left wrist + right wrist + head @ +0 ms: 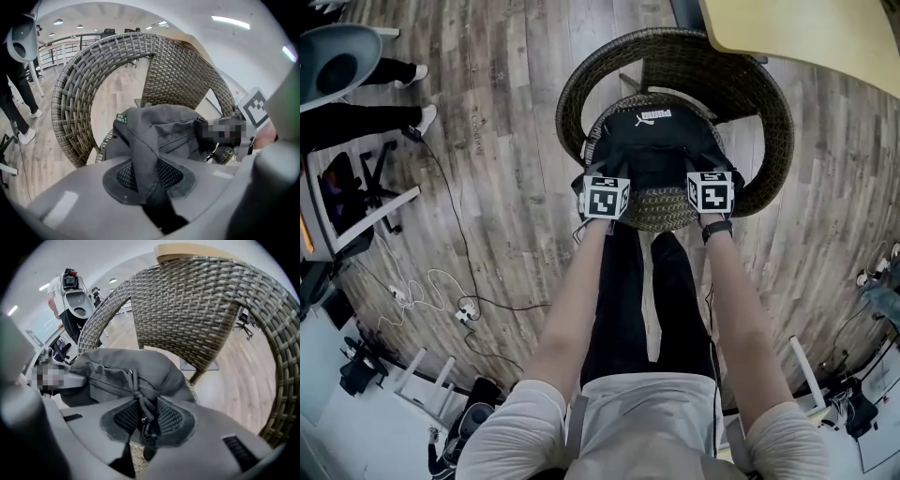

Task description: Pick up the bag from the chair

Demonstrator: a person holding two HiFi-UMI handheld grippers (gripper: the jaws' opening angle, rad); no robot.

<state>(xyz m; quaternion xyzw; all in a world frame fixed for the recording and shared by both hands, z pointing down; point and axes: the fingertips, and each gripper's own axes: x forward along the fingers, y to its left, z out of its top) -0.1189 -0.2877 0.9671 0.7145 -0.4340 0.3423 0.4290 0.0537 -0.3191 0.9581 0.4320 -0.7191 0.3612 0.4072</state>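
On the chair point(769, 122), left gripper point(147, 182) clenches bag point(656, 155) fabric; right gripper point(146, 422), seemingly its cord point(137, 397).

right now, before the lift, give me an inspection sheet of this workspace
surface: wicker chair on a wooden floor
job's things: black bag lying on the chair seat
clutter: nothing seen
grippers: left tongs shut on a fold of the bag; right tongs shut on its cord by the zip
cables: loose cables and a power strip on the floor, left of the chair
surroundings: table behind the chair; a person's legs far left
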